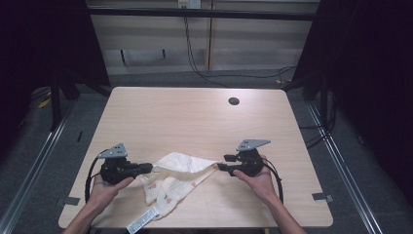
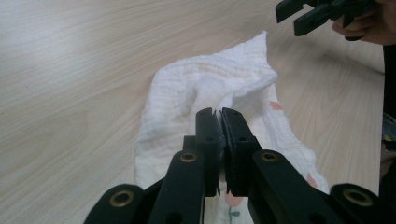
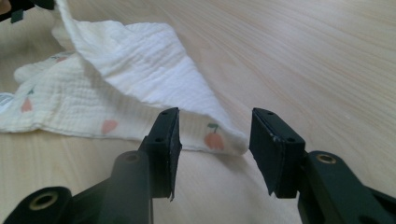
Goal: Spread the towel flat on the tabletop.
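A light wood-grain bench point(image 1: 195, 122) with rounded corners and a dark round hole point(image 1: 234, 101) near its far edge stands on grey floor; black curtains hang at both sides, and cables point(image 1: 204, 73) trail down a pale wall behind. A crumpled white muslin cloth point(image 1: 175, 183) printed with small orange fruits lies on the near half of the bench between the two hands. Its long axis runs roughly left to right across the bench, one corner tapering to a point toward the right tool point(image 1: 220, 166), and a white care label point(image 1: 142, 222) sticks out at the near-left edge. The left tool point(image 2: 219, 140) has its jaws pressed together, pinching a raised fold of the cloth. The right tool's jaws are spread, just short of the pointed corner point(image 3: 229, 140), which lies flat on the bench between them
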Available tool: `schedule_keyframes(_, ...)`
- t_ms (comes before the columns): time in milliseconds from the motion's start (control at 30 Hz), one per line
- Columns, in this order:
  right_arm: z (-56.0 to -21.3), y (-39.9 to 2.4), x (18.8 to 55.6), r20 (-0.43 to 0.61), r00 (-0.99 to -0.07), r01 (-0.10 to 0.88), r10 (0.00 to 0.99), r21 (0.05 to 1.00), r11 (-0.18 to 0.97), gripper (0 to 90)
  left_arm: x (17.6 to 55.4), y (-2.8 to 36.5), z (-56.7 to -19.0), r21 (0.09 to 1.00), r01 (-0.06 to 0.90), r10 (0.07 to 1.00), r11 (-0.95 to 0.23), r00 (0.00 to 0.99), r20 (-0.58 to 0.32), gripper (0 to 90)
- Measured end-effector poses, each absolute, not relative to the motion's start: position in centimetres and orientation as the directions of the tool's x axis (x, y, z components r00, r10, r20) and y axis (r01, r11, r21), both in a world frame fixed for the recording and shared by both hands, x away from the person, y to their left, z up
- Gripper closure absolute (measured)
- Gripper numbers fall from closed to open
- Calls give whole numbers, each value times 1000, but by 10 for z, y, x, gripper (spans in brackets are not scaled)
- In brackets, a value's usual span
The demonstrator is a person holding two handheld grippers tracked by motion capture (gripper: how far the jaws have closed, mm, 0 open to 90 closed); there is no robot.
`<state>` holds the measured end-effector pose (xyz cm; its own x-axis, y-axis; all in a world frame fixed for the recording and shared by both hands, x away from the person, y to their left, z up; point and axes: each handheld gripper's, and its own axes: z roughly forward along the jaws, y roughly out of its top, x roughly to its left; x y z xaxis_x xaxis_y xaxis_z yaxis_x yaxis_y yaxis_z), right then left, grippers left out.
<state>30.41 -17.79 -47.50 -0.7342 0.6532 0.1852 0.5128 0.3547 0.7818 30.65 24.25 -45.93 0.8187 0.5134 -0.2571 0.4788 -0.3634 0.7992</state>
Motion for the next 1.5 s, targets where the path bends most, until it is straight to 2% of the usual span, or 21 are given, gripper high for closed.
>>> schedule_keyframes(267, -497, -173, 318, 182, -737, 521, 651, 767, 375, 558, 309, 247, -462, 803, 484, 521, -346, 811, -264, 860)
schedule_keyframes(367, -498, -168, 317, 177, -742, 511, 647, 774, 374, 621, 309, 246, -462, 802, 485, 518, -347, 812, -267, 859)
schedule_keyframes(467, -498, -168, 316, 185, -743, 514, 643, 772, 373, 721, 310, 247, -463, 801, 489, 520, -347, 811, -270, 859)
schedule_keyframes(500, -498, -168, 316, 185, -743, 514, 643, 772, 373, 721, 310, 247, -463, 801, 489, 520, -347, 811, -270, 859)
schedule_keyframes(533, -498, -169, 316, 196, -743, 518, 640, 774, 364, 794, 310, 248, -464, 799, 495, 520, -341, 808, -278, 859)
schedule_keyframes(567, -498, -169, 316, 196, -743, 518, 640, 774, 364, 794, 310, 248, -464, 799, 495, 520, -341, 808, -278, 859)
schedule_keyframes(600, -498, -169, 316, 209, -744, 520, 635, 777, 353, 845, 310, 249, -465, 798, 497, 518, -340, 807, -282, 859)
schedule_keyframes(633, -497, -169, 316, 216, -747, 519, 628, 780, 349, 857, 309, 250, -465, 798, 497, 519, -343, 808, -280, 859)
schedule_keyframes(1100, -473, -183, 308, 251, -752, 497, 610, 824, 274, 871, 306, 250, -462, 799, 508, 510, -321, 804, -306, 869)
schedule_keyframes(1500, -448, -191, 303, 249, -774, 456, 583, 857, 239, 872, 305, 248, -448, 832, 479, 501, -280, 812, -298, 869)
